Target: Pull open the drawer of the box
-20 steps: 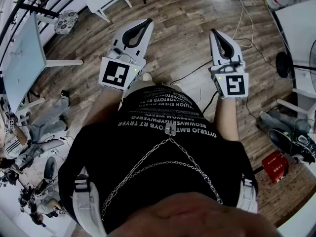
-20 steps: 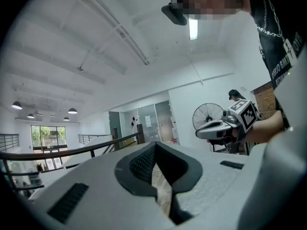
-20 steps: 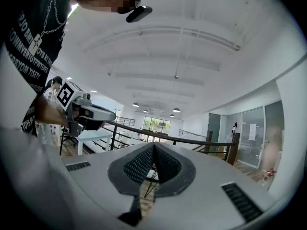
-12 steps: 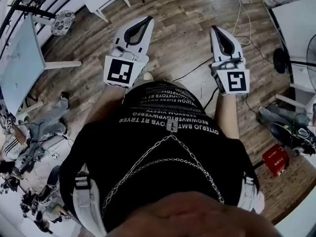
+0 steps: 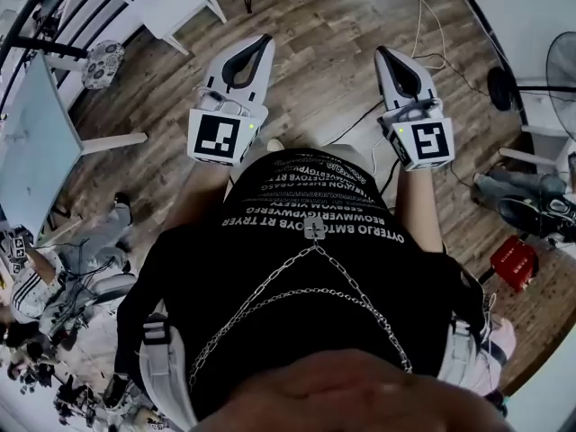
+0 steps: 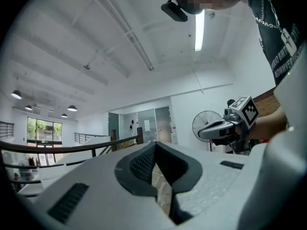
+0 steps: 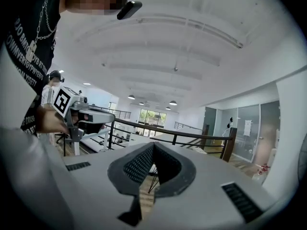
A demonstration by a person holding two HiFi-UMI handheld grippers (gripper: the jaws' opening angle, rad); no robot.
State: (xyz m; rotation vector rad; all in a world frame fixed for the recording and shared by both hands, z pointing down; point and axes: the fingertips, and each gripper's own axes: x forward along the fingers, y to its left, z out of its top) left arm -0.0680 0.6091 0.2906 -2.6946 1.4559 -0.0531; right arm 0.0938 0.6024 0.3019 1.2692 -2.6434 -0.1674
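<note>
White table [image 5: 40, 142] far left. Next, the left gripper [image 5: 264, 41] over the wooden floor [image 5: 315, 61] — jaws clenched tip to tip, nothing between. Black shirt [image 5: 306, 268] near centre. Then the right gripper [image 5: 382, 54], well apart from the left — jaws clenched too, empty. Fan [image 5: 562, 70] far right. Cannot tell where the box and its drawer are.

Matt white plastic left tongs [image 5: 263, 40] and right tongs [image 5: 382, 52], wood-plank floor [image 5: 317, 50], cloth shirt [image 5: 297, 336], metal chain [image 5: 270, 288]
</note>
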